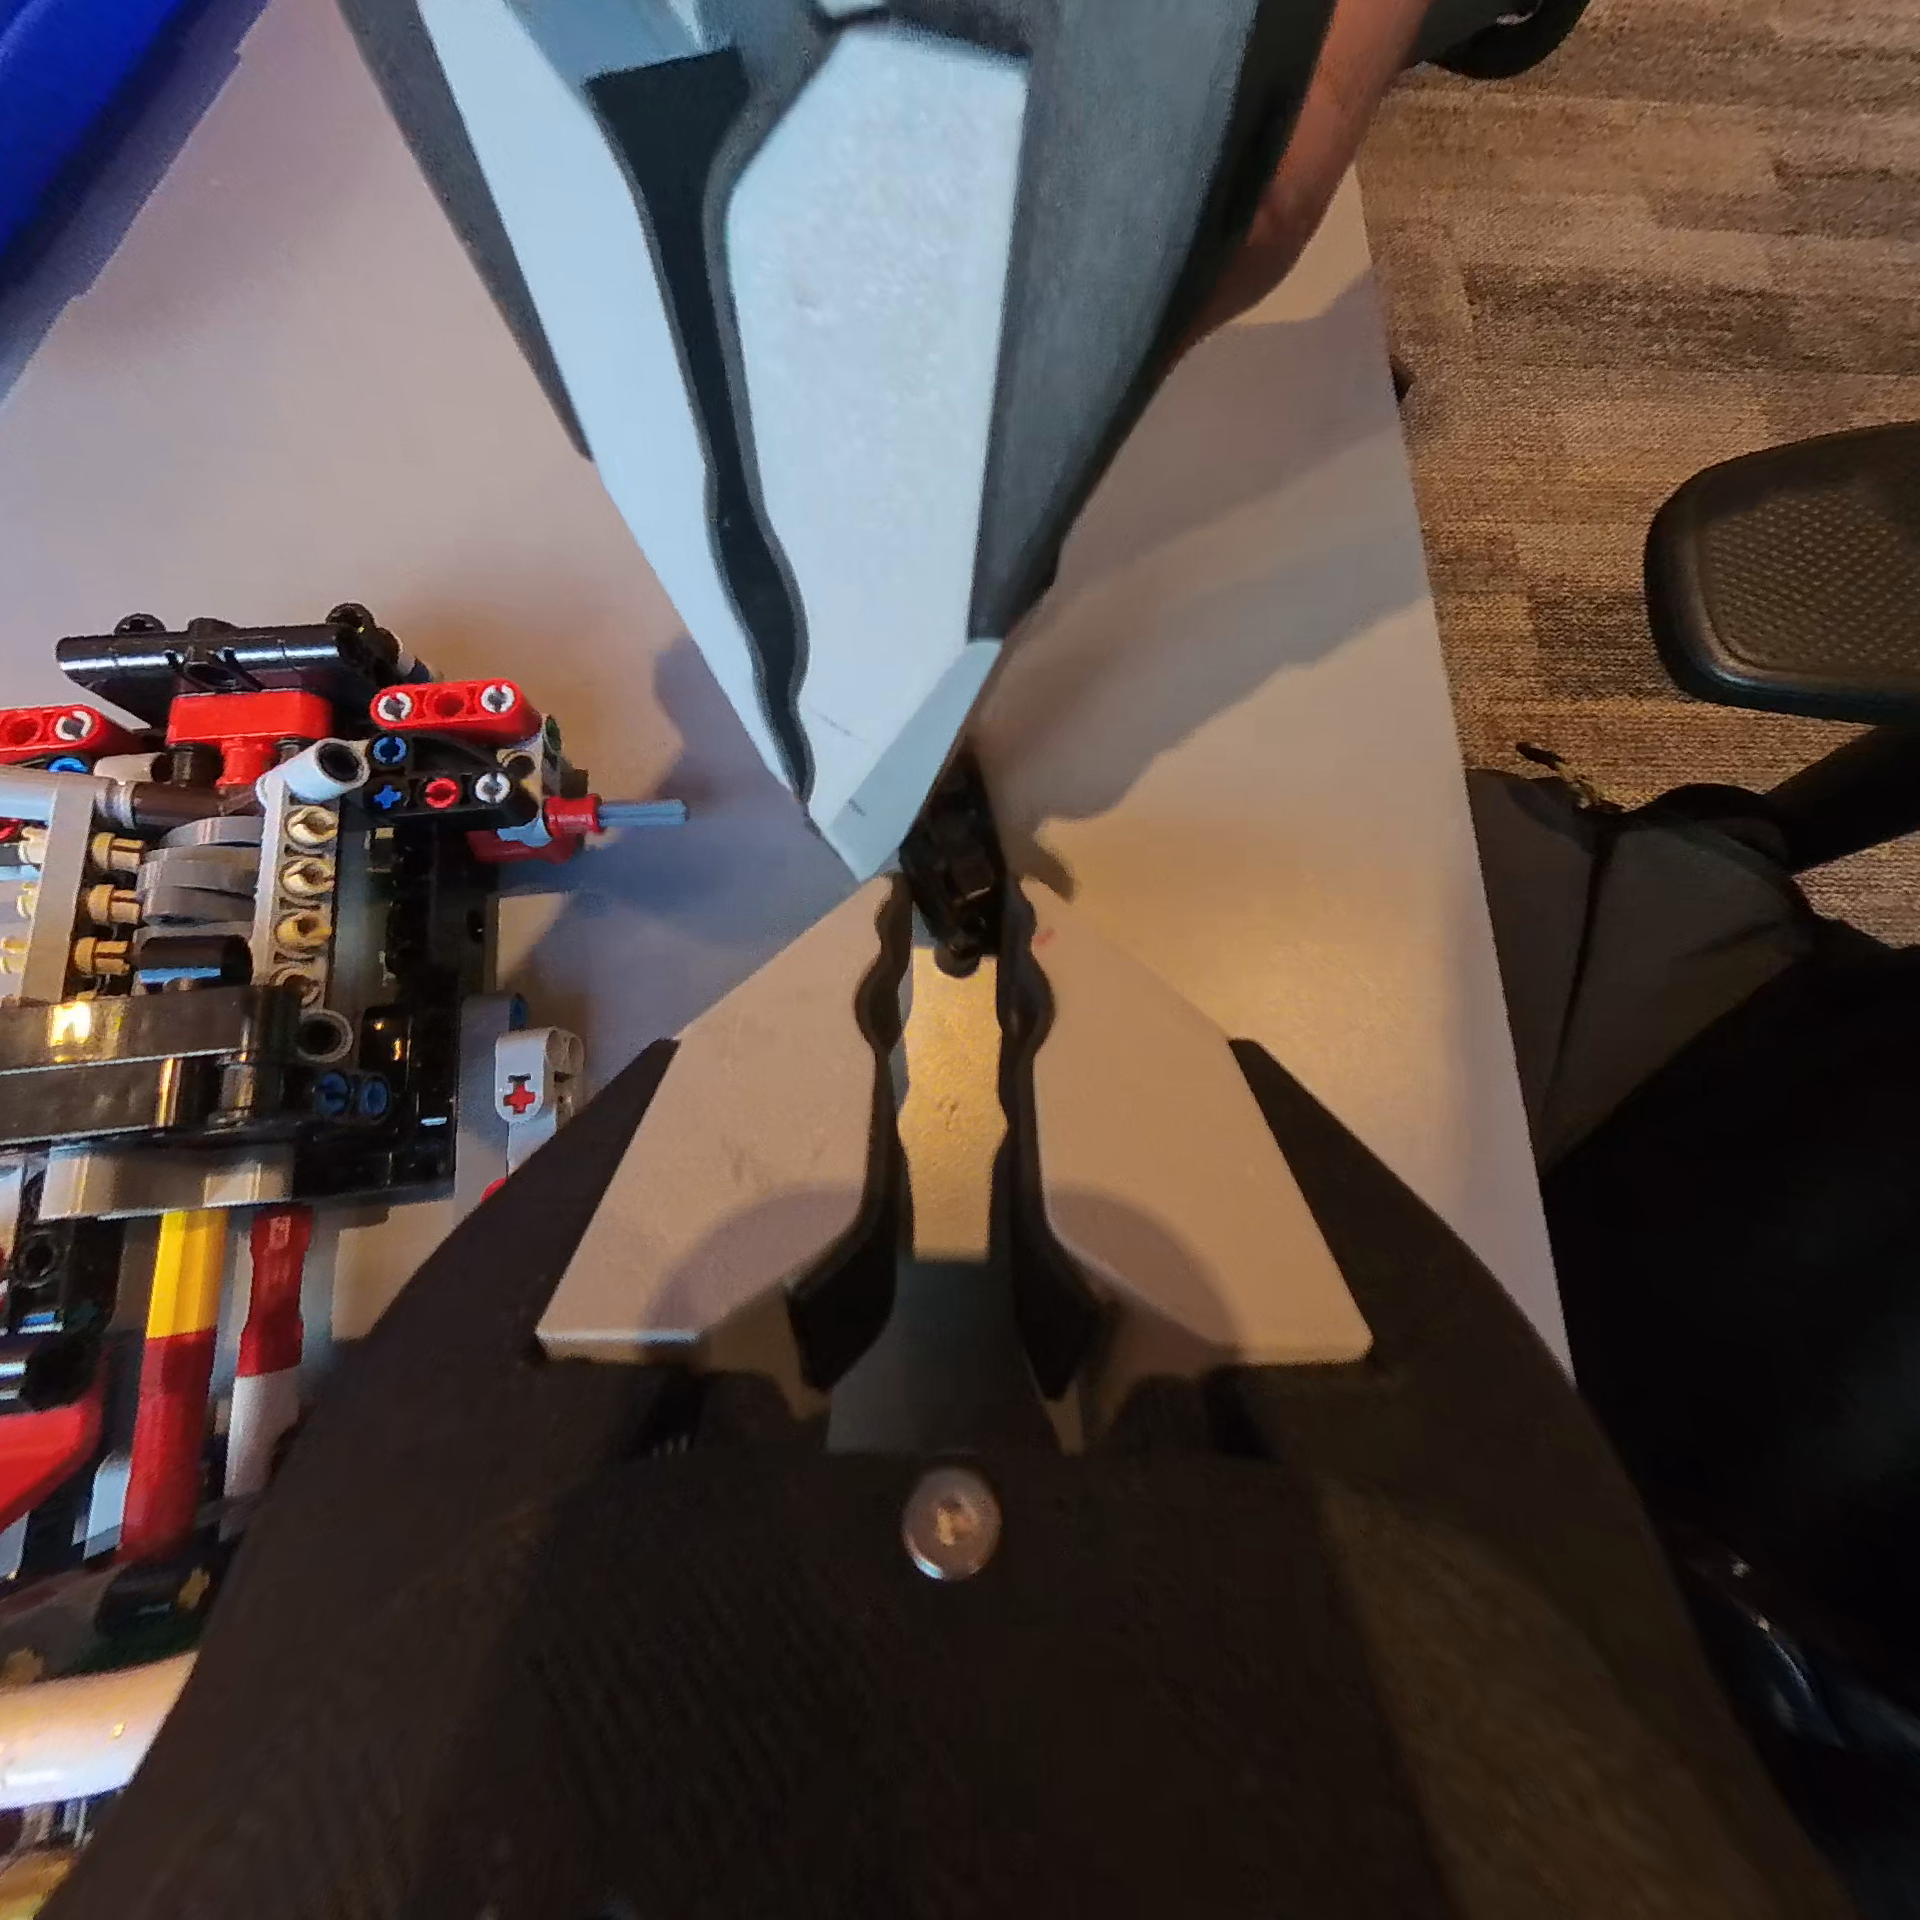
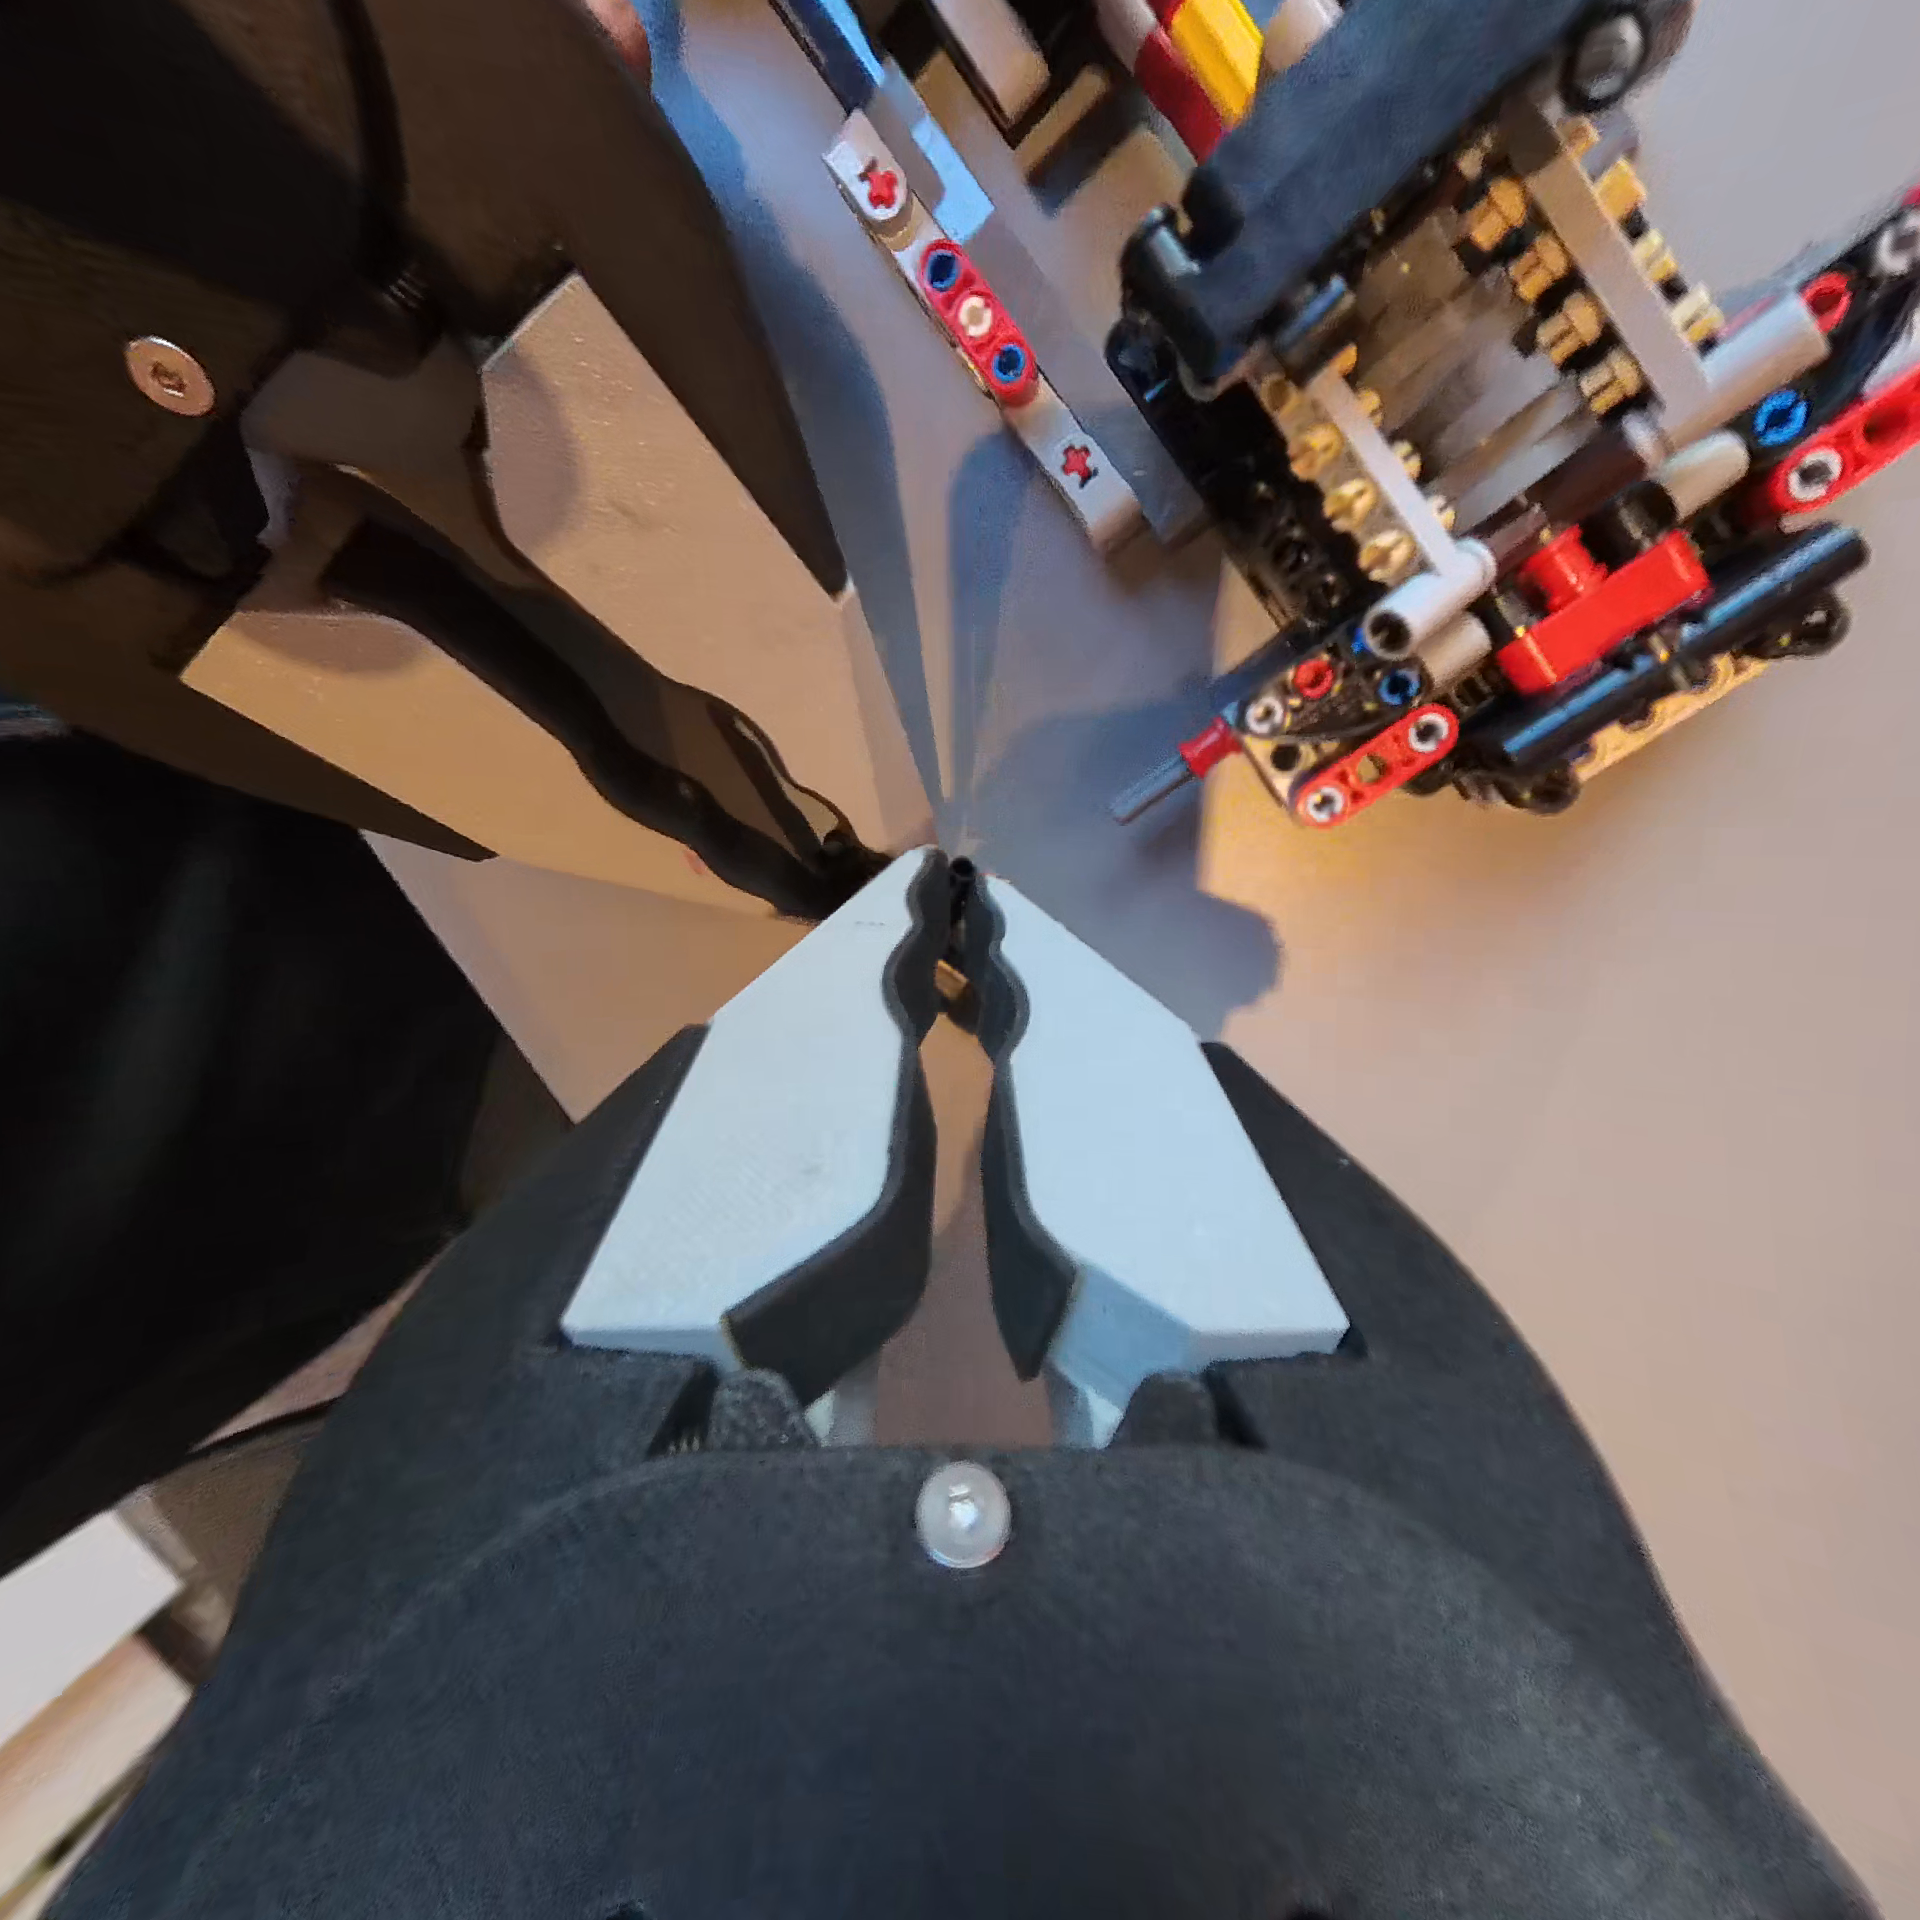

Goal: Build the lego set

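Note:
The two grippers meet tip to tip above the white table (image 1: 312,416). My left gripper (image 1: 951,930) is shut on a small black lego piece (image 1: 951,883). My right gripper (image 2: 958,899) is shut on a thin black pin (image 2: 962,881). In the left wrist view the right gripper (image 1: 883,821) comes down from the top onto that piece. In the right wrist view the left gripper (image 2: 842,852) reaches in from the upper left. I cannot tell whether both hold one piece or two joined ones. The part-built lego model (image 1: 260,914) (image 2: 1507,468) stands beside them, untouched.
A grey axle with a red bush (image 1: 623,814) (image 2: 1164,784) sticks out of the model toward the grippers. A grey beam with red crosses (image 1: 525,1081) (image 2: 977,312) lies by the model. The table edge (image 1: 1455,727) is close, with a black chair (image 1: 1787,582) and carpet beyond. Both grippers' tips are close together, under 4 cm apart.

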Motion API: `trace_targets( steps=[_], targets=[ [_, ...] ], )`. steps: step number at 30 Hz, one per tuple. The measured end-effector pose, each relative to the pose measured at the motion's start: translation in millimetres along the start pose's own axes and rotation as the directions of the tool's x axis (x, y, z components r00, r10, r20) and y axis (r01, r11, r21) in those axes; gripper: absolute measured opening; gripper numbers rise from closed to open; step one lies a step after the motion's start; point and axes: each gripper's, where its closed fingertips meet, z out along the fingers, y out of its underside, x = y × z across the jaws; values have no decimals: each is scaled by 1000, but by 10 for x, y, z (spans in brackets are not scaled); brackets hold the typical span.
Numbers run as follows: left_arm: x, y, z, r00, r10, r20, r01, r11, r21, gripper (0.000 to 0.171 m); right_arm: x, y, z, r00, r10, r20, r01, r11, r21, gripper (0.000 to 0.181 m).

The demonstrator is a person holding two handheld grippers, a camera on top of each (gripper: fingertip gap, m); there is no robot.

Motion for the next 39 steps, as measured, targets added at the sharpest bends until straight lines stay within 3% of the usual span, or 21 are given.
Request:
trace_targets(
  steps=[4, 7, 10, 13, 19, 21, 25, 27, 33, 39],
  targets=[
    [25, -10, 8, 1000, 17, 5, -17, 1000, 4, 14, -18, 68, -16, 998, -51, -36, 53, 998, 40, 0],
    [27, -9, 7, 1000, 26, 12, -27, 1000, 4, 13, 12, -3, -147, 999, 5, -43, 4, 979, 204, 1],
    [45, -9, 6, 1000, 27, -9, -27, 1000, 4, 13, 18, -61, -296, 991, 119, 66, -135, 917, 374, 1],
    [53, -56, -33, 999, 40, -18, -40, 998, 42, 13, 10, -67, -408, 964, 202, 173, -263, 810, 524, 1],
    [-11, -204, -216, 998, 21, 58, -30, 986, 165, 15, -121, -211, -684, 866, 259, 429, -501, 449, 740, 0],
    [-36, -268, -254, 994, 26, 103, -46, 980, 194, 16, -190, -276, -676, 860, 250, 444, -509, 383, 771, 0],
    [-128, -293, -307, 978, 37, 208, -82, 973, 214, 12, -181, -284, -566, 871, 269, 412, -487, 357, 797, 1],
    [-130, -255, -290, 976, 46, 214, -90, 975, 203, 0, -166, -279, -555, 863, 268, 429, -501, 333, 799, 1],
    [-189, -272, -311, 969, 44, 244, -97, 973, 211, 3, -186, -307, -502, 876, 266, 403, -479, 376, 793, 1],
    [-169, -275, -301, 967, 61, 247, -115, 971, 209, 0, -175, -334, -498, 865, 265, 427, -499, 361, 788, 1]
  ],
)
